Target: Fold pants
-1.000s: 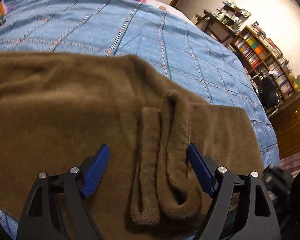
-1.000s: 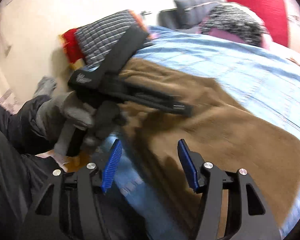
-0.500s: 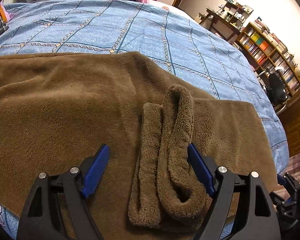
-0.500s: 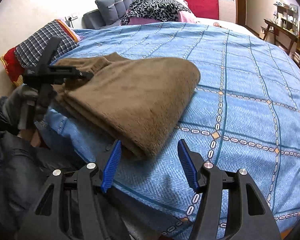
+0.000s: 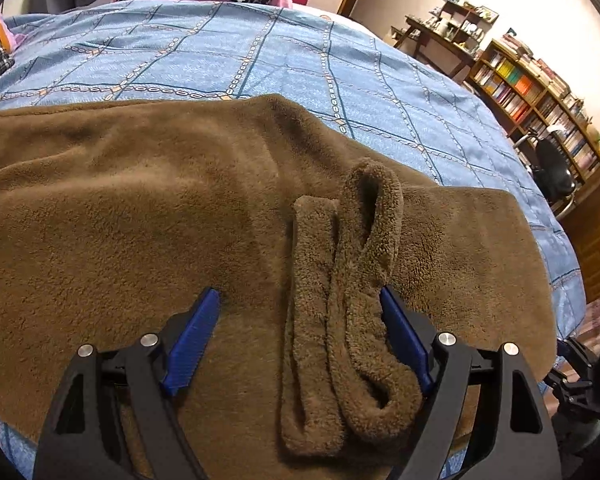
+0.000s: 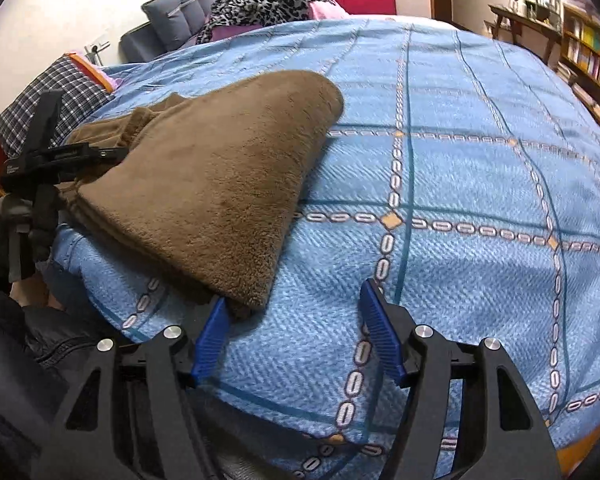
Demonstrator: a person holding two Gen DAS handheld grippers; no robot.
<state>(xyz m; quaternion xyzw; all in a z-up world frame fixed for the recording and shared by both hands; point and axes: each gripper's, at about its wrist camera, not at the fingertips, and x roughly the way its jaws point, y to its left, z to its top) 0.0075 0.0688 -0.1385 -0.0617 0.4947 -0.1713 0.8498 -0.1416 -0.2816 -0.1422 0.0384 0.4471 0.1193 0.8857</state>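
The brown pants (image 5: 180, 220) lay folded on the bed (image 6: 460, 200) — left hand-held gripper (image 5: 300, 340) gaped over their cuffs, right hand-held gripper (image 6: 292, 332), just widened, empty beside their corner.

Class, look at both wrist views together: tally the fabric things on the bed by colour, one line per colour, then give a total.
Brown: 1, the fleece pants
Blue: 1, the chain-patterned bedspread
Leopard print: 1, the cloth at the head of the bed
Grey: 1, the quilted cushion
Dark plaid: 1, the pillow at the left edge
Total: 5
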